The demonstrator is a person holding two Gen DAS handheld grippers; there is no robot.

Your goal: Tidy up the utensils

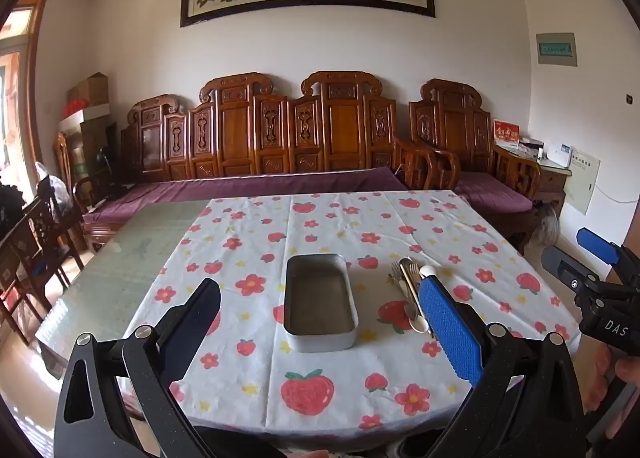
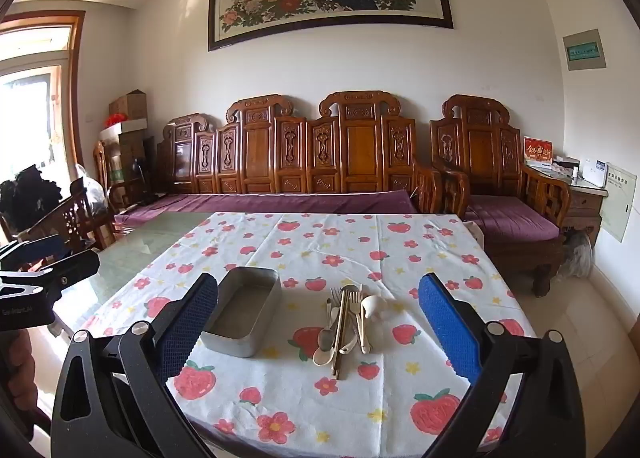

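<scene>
Only "DAS" legible, right hand-held gripper (image 1: 588,254).

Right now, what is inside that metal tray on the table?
Nothing is visible inside the metal tray: only its bare, dull floor. The utensils lie in a pile beside it on the tablecloth. The near wall hides a strip of the floor just behind it.
</scene>
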